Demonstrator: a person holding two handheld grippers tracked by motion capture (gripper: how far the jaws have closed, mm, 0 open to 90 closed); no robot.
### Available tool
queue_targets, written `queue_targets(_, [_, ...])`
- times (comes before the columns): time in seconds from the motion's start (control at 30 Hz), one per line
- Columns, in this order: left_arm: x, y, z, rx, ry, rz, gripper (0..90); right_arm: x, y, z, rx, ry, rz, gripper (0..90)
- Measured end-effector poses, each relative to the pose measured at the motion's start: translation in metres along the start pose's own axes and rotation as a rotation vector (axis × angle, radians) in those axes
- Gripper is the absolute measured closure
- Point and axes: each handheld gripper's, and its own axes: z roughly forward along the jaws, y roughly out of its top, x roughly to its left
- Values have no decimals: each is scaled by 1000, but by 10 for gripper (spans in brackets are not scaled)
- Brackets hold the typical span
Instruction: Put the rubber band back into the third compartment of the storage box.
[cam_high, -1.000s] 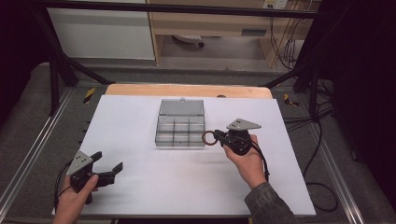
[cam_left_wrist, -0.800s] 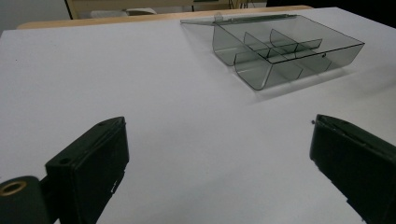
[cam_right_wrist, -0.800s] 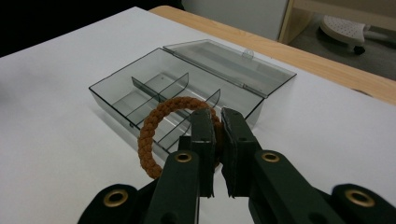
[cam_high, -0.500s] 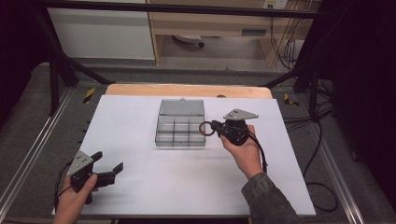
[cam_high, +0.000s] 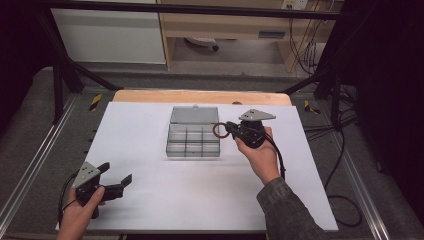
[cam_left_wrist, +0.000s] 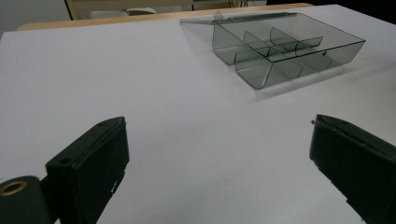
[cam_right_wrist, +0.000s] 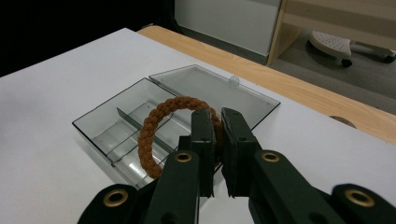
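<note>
Right claw (cam_right_wrist: 215, 140) pinches brown braided ring (cam_right_wrist: 156, 128) by its rim, hanging over clear compartment box (cam_high: 194, 137) on bench (cam_high: 150, 200). Ring looks light, soft, flexible; rim pinch suits. Left claw (cam_high: 117, 184) wide, idle.

I see bare white table (cam_high: 150, 200) across the lower frame, open for passing; the clear compartment box (cam_high: 193, 141) with its flat-open lid (cam_high: 194, 115) blocks the centre.
</note>
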Motion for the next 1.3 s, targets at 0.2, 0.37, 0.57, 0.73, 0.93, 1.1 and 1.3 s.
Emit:
queue_targets(0.2, [0, 0, 0, -2, 0, -2, 43, -2, 7, 4, -2, -13, -6, 844])
queue_targets(0.37, [0, 0, 0, 0, -1, 0, 44, -5, 8, 9, -6, -39, 5, 844])
queue_targets(0.57, [-1, 0, 0, 3, -3, 1, 43, -9, 7, 20, 2, -87, 25, 844])
queue_targets(0.73, [0, 0, 0, 0, -5, -2, 43, -12, 3, 35, 19, -110, 48, 844])
queue_targets(0.93, [-1, 0, 1, 2, -11, 2, 43, -14, -3, 49, 28, -112, 67, 844])
queue_targets(1.1, [-1, 0, 1, 2, -12, 3, 44, -16, -8, 58, 42, -116, 81, 844])
queue_targets(1.3, [-1, 0, 1, 2, -14, 2, 43, -18, -12, 65, 63, -115, 83, 844])
